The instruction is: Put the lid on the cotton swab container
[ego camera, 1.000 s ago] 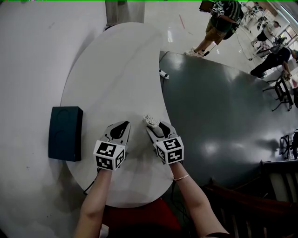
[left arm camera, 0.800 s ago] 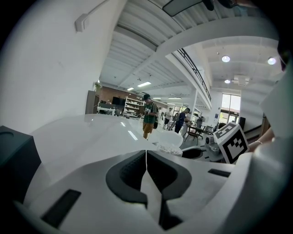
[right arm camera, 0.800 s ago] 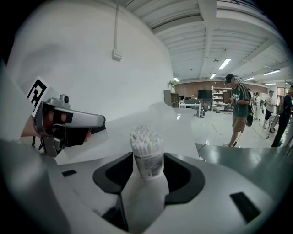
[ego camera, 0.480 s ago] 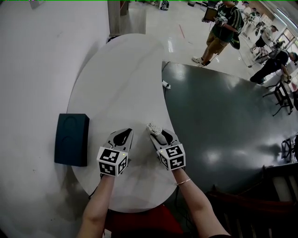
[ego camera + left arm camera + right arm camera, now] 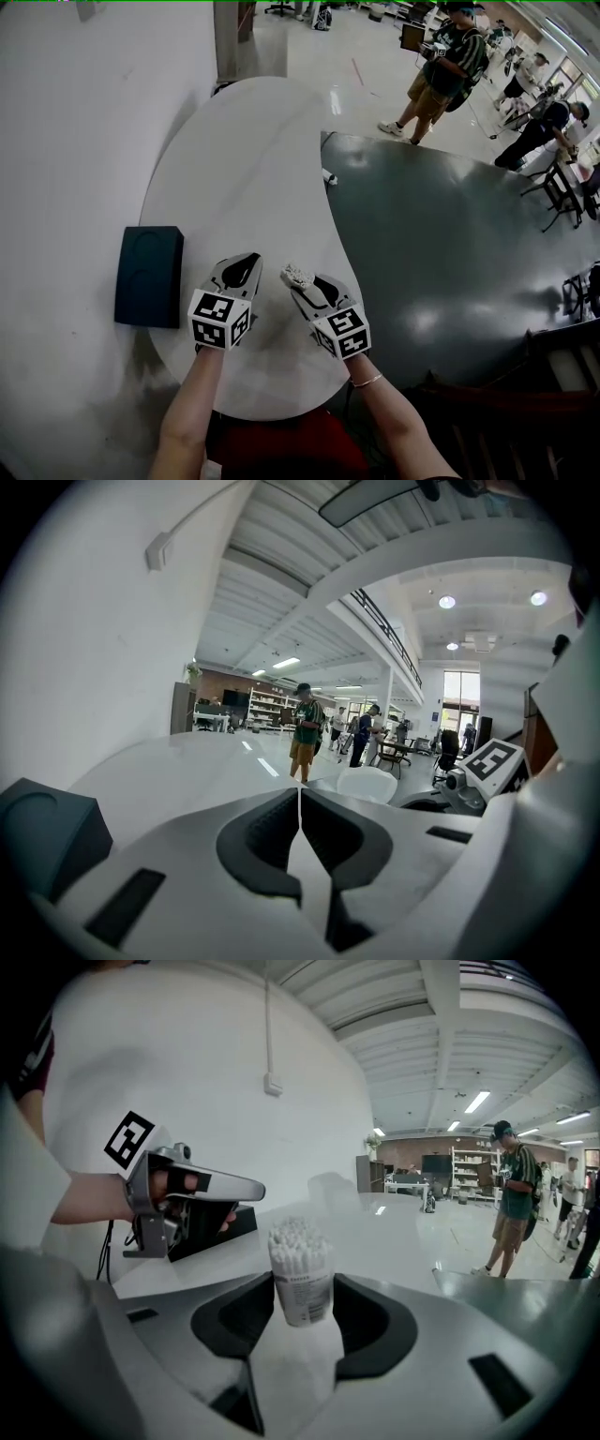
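An open cotton swab container (image 5: 302, 1283), a small clear tub packed with white swabs, stands upright between the jaws of my right gripper (image 5: 302, 1312), which is shut on it. In the head view the container (image 5: 296, 274) is held just above the white table (image 5: 253, 169) at the tip of the right gripper (image 5: 304, 283). My left gripper (image 5: 244, 266) hovers close to its left, jaws shut with nothing visible between them (image 5: 299, 803). From the left gripper view the swab container (image 5: 367, 782) shows as a white blur to the right. No lid is visible in any view.
A dark blue box (image 5: 148, 275) lies at the white table's left edge. A dark grey table (image 5: 450, 253) adjoins on the right, with a small white object (image 5: 329, 176) at the seam. Several people (image 5: 441, 66) stand beyond the tables.
The right gripper with the swab container has drifted slightly left, closer to the left gripper. Both grippers keep their grip state; the head camera has shifted a little.
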